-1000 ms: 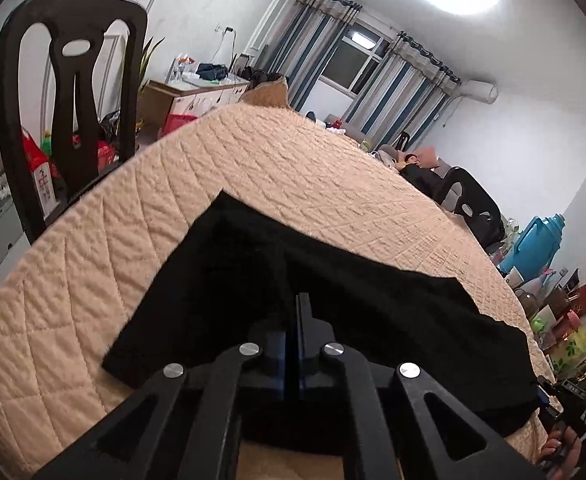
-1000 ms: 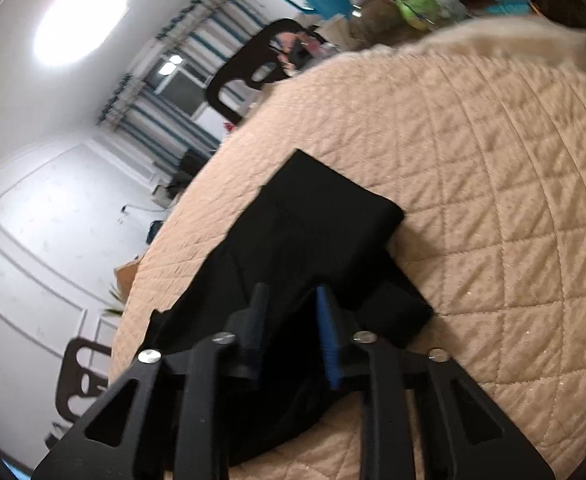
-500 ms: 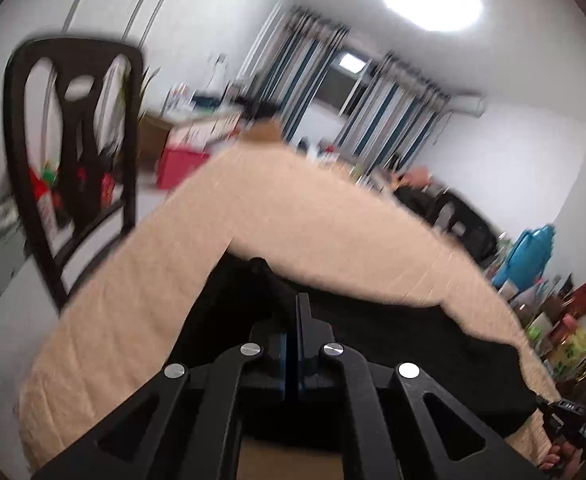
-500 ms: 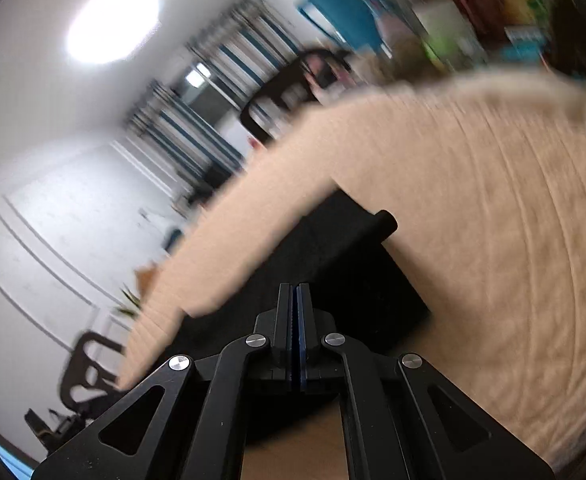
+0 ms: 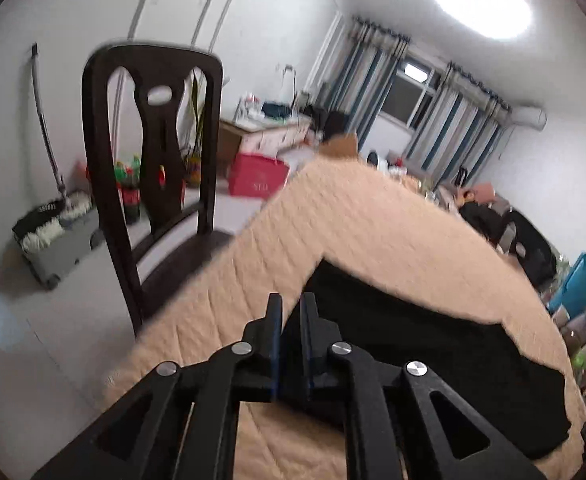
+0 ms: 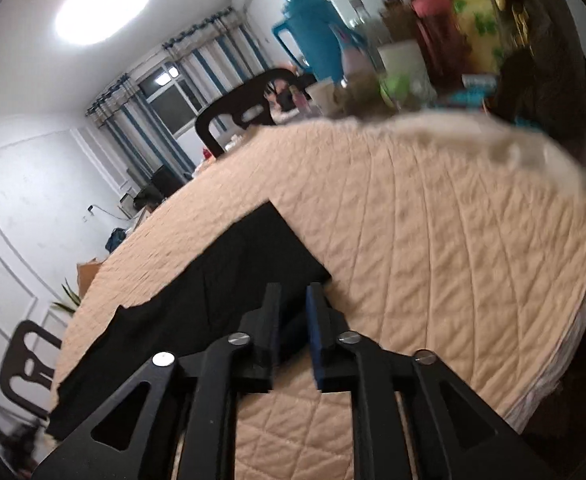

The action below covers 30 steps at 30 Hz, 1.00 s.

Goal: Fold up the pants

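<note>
you are holding a hand-held gripper in each hand over a bench covered with a tan quilted cloth (image 5: 373, 224). black pants (image 5: 433, 344) lie flat on the cloth, spread in a long dark band along the near side of the bench.

in the left wrist view, the left hand-held gripper (image 5: 291, 308) sits at the near left corner of the pants. its fingers stand slightly apart with a narrow gap between them, and nothing looks pinched in that gap. the pants stretch away to the right, their near edge running close to the edge of the bench.

in the right wrist view, the right hand-held gripper (image 6: 293, 300) sits at the opposite end of the same pants (image 6: 213, 292). its fingers are apart too, a little wider, with dark cloth showing behind the gap but not held.

the pants look already folded at least once, judging by the neat straight edges and a visible layered step near each end. they are still long, so a further fold, end over end, probably remains. both views are blurred.

a dark wooden chair (image 5: 153, 152) stands beside the bench on the left. bottles and a teal jug (image 6: 313, 40) crowd the far right side.
</note>
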Available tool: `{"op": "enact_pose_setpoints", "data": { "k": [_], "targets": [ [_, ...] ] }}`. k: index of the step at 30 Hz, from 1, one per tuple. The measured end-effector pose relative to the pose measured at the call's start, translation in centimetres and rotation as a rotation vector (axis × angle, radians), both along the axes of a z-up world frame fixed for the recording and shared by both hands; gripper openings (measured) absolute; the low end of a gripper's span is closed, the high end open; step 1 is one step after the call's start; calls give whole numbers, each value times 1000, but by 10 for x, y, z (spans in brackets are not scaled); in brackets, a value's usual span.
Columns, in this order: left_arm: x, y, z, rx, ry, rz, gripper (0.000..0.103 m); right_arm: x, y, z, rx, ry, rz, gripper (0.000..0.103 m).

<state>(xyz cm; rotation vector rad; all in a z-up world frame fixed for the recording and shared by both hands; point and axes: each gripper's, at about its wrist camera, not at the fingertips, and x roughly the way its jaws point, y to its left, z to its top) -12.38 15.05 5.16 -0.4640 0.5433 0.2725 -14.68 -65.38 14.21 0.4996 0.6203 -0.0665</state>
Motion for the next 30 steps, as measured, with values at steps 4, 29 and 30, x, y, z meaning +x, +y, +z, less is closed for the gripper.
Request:
{"op": "enact_pose_setpoints", "data": {
  "k": [4,29,30],
  "targets": [
    [44,-16,3,53,20,-188,54,26,31,3,-28,-22,140,18],
    [147,-53,-29,305,304,-358,7,65,62,-19,-34,38,272,18],
    [145,-54,-24,313,275,-346,8,66,61,-18,-40,39,271,18]
  ]
}}
